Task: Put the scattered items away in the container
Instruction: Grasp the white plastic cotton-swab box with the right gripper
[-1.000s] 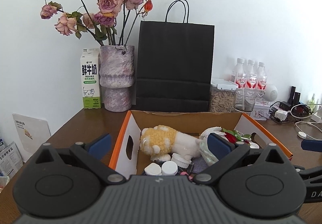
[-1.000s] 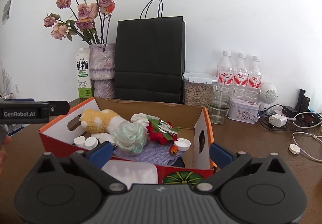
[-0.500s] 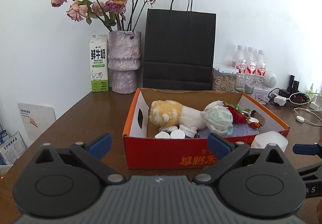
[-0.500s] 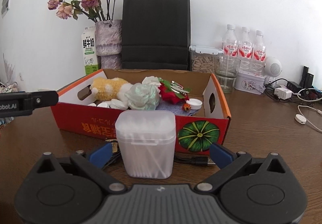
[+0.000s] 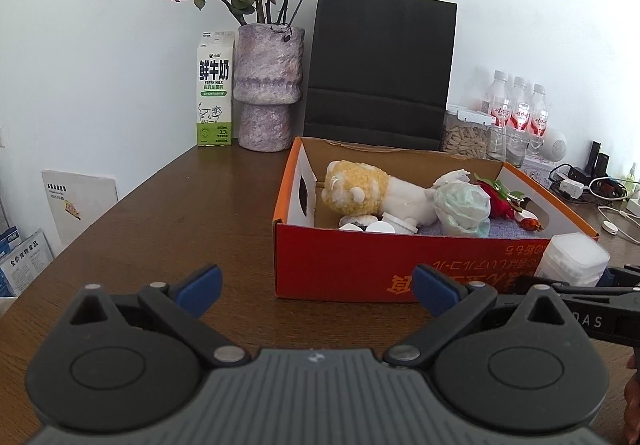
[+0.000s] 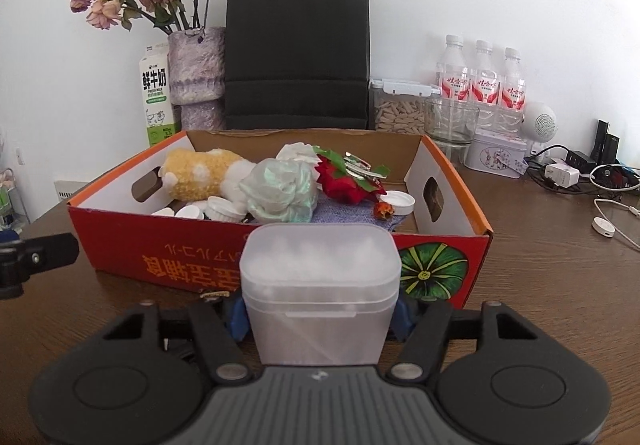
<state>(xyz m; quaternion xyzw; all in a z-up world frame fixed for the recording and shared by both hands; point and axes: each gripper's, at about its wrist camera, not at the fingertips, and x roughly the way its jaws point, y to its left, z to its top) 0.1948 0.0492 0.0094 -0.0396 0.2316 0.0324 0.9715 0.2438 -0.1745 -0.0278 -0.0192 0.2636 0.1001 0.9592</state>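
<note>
The right gripper (image 6: 320,319), jaws just closed onto the frosted cotton-swab box (image 6: 320,285) at lower centre before the red cardboard box (image 6: 168,253), likely lifts it in next; the left gripper (image 5: 316,291) gapes empty.

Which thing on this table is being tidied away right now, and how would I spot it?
Find the red-and-orange cardboard box in the middle of the wooden table. Just outside its near wall, between the blue pads of the right gripper, stands a frosted plastic box with a rounded lid, packed with white cotton swabs. Unlike the plush toy and flowers inside, it is translucent and still outside.
</note>
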